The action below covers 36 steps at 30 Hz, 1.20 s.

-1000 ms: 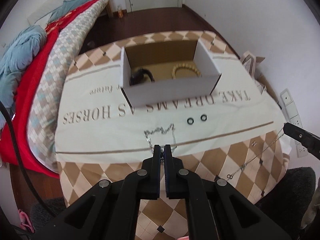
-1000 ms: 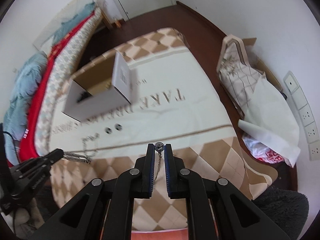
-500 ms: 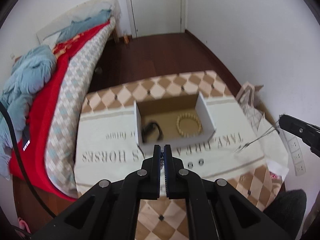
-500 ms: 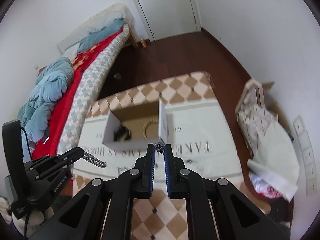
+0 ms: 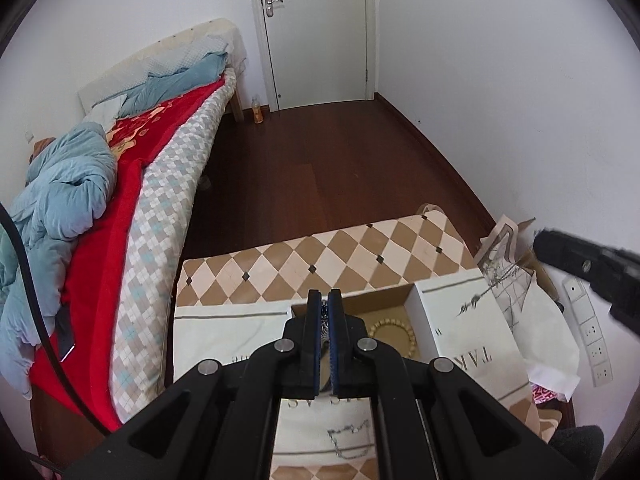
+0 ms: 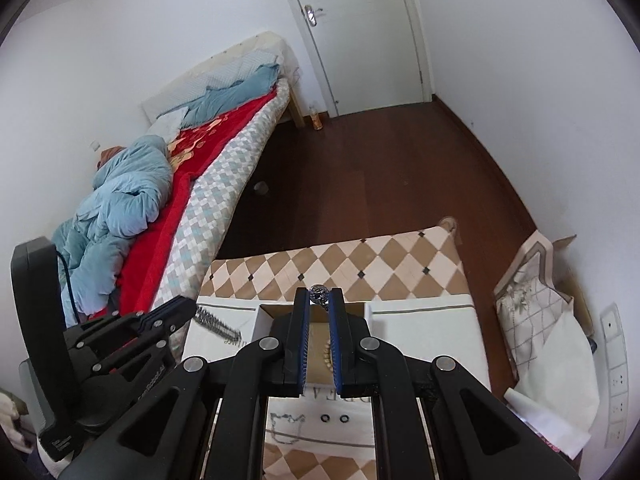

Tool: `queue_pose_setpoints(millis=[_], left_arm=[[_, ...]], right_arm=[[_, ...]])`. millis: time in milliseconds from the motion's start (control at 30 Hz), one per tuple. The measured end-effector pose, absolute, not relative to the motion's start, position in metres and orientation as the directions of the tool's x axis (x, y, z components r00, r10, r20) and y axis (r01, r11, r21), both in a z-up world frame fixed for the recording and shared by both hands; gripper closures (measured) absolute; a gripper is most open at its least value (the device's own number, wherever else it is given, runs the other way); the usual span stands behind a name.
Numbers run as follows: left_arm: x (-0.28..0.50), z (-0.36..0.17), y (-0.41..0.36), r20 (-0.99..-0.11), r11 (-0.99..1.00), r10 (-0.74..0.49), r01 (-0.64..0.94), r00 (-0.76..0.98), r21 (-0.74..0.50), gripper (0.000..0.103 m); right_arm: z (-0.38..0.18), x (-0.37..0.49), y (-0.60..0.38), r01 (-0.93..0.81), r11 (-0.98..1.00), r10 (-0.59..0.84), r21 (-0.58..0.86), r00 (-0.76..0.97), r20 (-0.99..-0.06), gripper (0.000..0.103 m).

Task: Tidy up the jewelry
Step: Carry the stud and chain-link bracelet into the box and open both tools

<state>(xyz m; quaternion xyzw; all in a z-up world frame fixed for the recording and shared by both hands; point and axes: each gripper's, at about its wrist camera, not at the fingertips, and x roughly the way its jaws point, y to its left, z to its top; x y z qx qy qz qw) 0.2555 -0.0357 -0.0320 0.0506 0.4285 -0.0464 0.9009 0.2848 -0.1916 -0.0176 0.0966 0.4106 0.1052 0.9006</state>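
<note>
My left gripper [image 5: 324, 295] is shut on one end of a silver chain; it also shows in the right wrist view [image 6: 188, 304] with the chain [image 6: 218, 325] hanging from its tip. My right gripper [image 6: 319, 293] is shut on the chain's other end, a small silver bead [image 6: 319, 290]; its black finger shows in the left wrist view [image 5: 560, 248]. Both are held above the open white box [image 5: 460, 316], which holds a beaded bracelet [image 5: 394, 330]. A second silver chain [image 5: 348, 440] and two black rings [image 6: 334, 417] lie on the cloth.
The box stands on a table with a checked cloth [image 5: 340, 252]. A bed [image 5: 132, 184] runs along the left. A paper bag and wall sockets [image 6: 616, 364] are on the right. Dark wood floor [image 6: 380, 184] and a white door lie beyond.
Both grippers have risen and tilted up with the chain stretched between them, from low over the cloth to above the box. The view now takes in the door and far wall.
</note>
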Motion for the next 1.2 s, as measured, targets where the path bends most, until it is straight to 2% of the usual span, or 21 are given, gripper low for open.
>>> queue_pose_setpoints(millis=[667, 733, 900, 933, 967, 1000, 1033, 1067, 1100, 1133, 1200], left_arm=[[0.316, -0.122, -0.025, -0.906, 0.981, -0.189, 0.109, 0.379, -0.159, 0.102], [0.318, -0.126, -0.027, -0.914, 0.984, -0.174, 0.112, 0.366, -0.142, 0.100], [0.317, -0.124, -0.028, -0.913, 0.996, -0.039, 0.090, 0.406, -0.003, 0.097], [0.317, -0.123, -0.027, -0.908, 0.996, -0.007, 0.084, 0.418, 0.031, 0.097], [0.317, -0.123, -0.025, -0.905, 0.996, 0.004, 0.078, 0.426, 0.041, 0.097], [0.316, -0.122, -0.022, -0.901, 0.996, 0.022, 0.066, 0.434, 0.056, 0.095], [0.316, -0.122, -0.020, -0.897, 0.995, 0.044, 0.060, 0.441, 0.078, 0.087], [0.315, -0.123, -0.018, -0.890, 0.993, 0.069, 0.051, 0.452, 0.103, 0.080], [0.314, -0.123, -0.015, -0.884, 0.992, 0.088, 0.041, 0.458, 0.120, 0.056], [0.312, -0.124, -0.012, -0.879, 0.990, 0.104, 0.031, 0.465, 0.134, 0.029], [0.308, -0.125, -0.005, -0.865, 0.988, 0.132, 0.010, 0.483, 0.156, 0.014]], right_arm=[[-0.127, 0.342, -0.186, -0.037, 0.948, 0.301, 0.318, 0.438, -0.847, 0.093], [-0.132, 0.347, -0.183, -0.040, 0.946, 0.307, 0.320, 0.420, -0.854, 0.093], [-0.146, 0.357, -0.176, -0.036, 0.957, 0.281, 0.288, 0.361, -0.889, 0.092], [-0.149, 0.357, -0.175, -0.037, 0.963, 0.264, 0.269, 0.356, -0.896, 0.088], [-0.152, 0.357, -0.173, -0.039, 0.970, 0.237, 0.239, 0.350, -0.906, 0.073], [-0.153, 0.356, -0.173, -0.039, 0.972, 0.229, 0.230, 0.349, -0.909, 0.064], [-0.155, 0.356, -0.173, -0.037, 0.975, 0.218, 0.219, 0.348, -0.912, 0.046], [-0.157, 0.355, -0.172, -0.037, 0.984, 0.177, 0.175, 0.347, -0.921, 0.033], [-0.159, 0.353, -0.171, -0.037, 0.990, 0.142, 0.137, 0.350, -0.926, 0.031], [-0.160, 0.352, -0.170, -0.035, 0.995, 0.103, 0.097, 0.355, -0.929, 0.028], [-0.165, 0.348, -0.170, -0.023, 1.000, 0.024, 0.017, 0.356, -0.934, 0.015]])
